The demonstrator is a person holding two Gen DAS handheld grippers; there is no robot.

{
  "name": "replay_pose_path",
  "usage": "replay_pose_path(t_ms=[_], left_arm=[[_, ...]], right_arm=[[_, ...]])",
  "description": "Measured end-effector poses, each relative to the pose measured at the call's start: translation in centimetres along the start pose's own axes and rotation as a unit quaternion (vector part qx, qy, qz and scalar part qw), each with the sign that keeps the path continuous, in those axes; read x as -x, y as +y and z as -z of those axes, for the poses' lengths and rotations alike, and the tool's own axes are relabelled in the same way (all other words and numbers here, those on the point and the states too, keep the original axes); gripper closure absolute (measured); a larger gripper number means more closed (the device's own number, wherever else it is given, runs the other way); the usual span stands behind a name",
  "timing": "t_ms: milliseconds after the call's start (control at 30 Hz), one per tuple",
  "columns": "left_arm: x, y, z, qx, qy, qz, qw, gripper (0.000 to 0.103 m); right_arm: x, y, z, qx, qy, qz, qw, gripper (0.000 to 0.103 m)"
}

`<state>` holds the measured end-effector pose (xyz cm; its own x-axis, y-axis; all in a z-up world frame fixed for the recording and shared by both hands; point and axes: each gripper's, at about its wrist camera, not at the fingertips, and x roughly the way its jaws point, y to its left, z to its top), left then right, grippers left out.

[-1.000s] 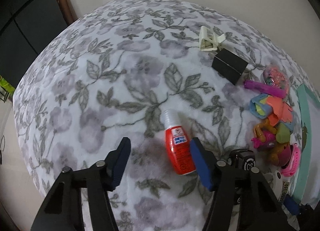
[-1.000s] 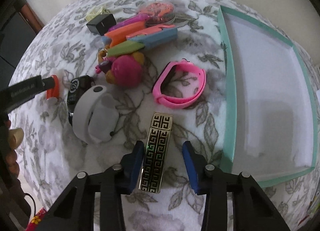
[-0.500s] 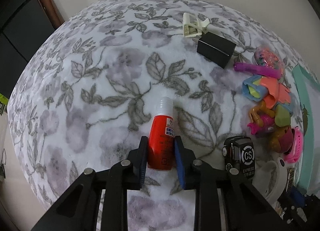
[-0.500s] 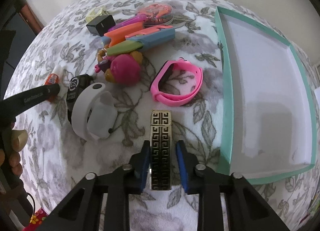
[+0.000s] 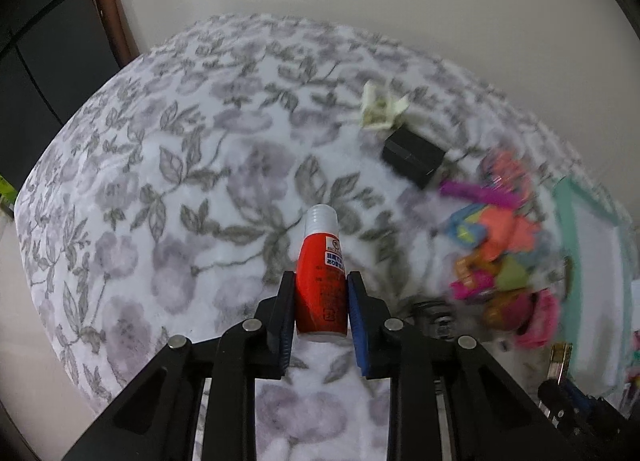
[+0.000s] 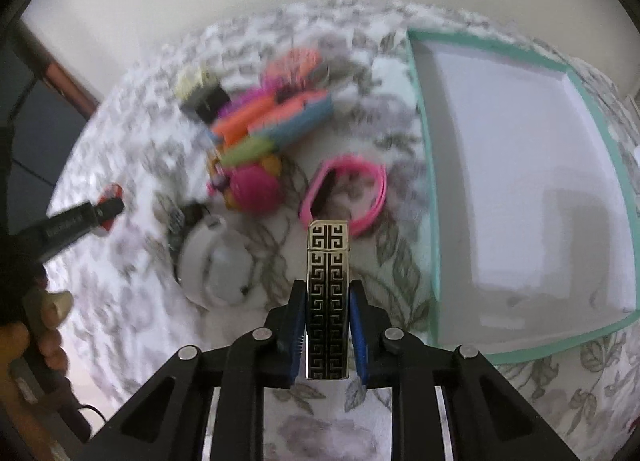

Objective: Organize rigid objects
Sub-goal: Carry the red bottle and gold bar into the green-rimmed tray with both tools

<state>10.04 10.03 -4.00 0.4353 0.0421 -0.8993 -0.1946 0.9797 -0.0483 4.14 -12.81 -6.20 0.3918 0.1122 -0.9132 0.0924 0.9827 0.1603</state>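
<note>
Your left claw (image 5: 321,303) has just closed on one red bottle (image 5: 322,281), both blue pads pressed to its sides, white cap pointing away from you over the floral-covered surface (image 5: 168,189). Your right claw (image 6: 327,325) has likewise just closed on one gold-and-black patterned case (image 6: 327,293), which stands up between its pads above the same cloth.

Beyond the bottle, the left wrist view shows one cream clip (image 5: 380,111) touching one black box (image 5: 414,155), then a blurred heap of coloured toys (image 5: 496,245) farther right; its pieces cannot be counted there. One teal-rimmed tray (image 5: 566,213) shows at the right edge.

From the right wrist view, the count runs: one pink band (image 6: 346,193) lying just beyond the case, one white band (image 6: 216,273) to its left, one dark watch-like piece (image 6: 182,217) touching the white band, and one pink ball-shaped toy (image 6: 254,191) at the near end of the toy heap. In that heap at least two orange pieces, one blue and one green can be made out, though motion blur smears them.

The tray stands to the right of the case, its white floor bare. At the left edge a hand (image 6: 28,325) grips the other tool's handle, the red bottle visible at its tip.
</note>
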Motion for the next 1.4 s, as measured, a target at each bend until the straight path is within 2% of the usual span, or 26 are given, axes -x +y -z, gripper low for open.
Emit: replay_pose_path(t_ms=[200, 300, 433, 633, 933, 1167, 1400], left_arm=[[4.5, -3.2, -1.1, -0.016, -0.047, 0.03, 0.9983, 0.077], [6.3, -5.5, -1.6, -0.03, -0.065, 0.049, 0.9962, 0.077], [8.0, -9.1, -2.1, -0.052, -0.077, 0.073, 0.993, 0.077], [9.3, -14.8, -2.7, -0.081, -0.09, 0.113, 0.9863, 0.077], [7.5, -21.8, -1.8, -0.135, -0.073, 0.153, 0.9763, 0.077], [4.7, -25.8, -1.0, -0.163, -0.054, 0.149, 0.9738, 0.077], [1.2, -28.3, 0.2, -0.186, -0.023, 0.14, 0.9722, 0.077]], right_arm=[[5.5, -0.9, -2.1, -0.01, -0.079, 0.019, 0.997, 0.081], [7.7, -1.7, -3.0, -0.035, -0.113, 0.023, 0.993, 0.081], [9.7, -3.6, -4.5, -0.079, -0.138, 0.021, 0.987, 0.081], [10.7, -6.5, -5.8, -0.106, -0.168, 0.051, 0.979, 0.081], [10.3, -12.2, -6.6, -0.143, -0.173, 0.101, 0.969, 0.081], [9.0, -15.5, -7.0, -0.152, -0.17, 0.109, 0.968, 0.081], [6.0, -18.6, -7.2, -0.177, -0.135, 0.101, 0.97, 0.081]])
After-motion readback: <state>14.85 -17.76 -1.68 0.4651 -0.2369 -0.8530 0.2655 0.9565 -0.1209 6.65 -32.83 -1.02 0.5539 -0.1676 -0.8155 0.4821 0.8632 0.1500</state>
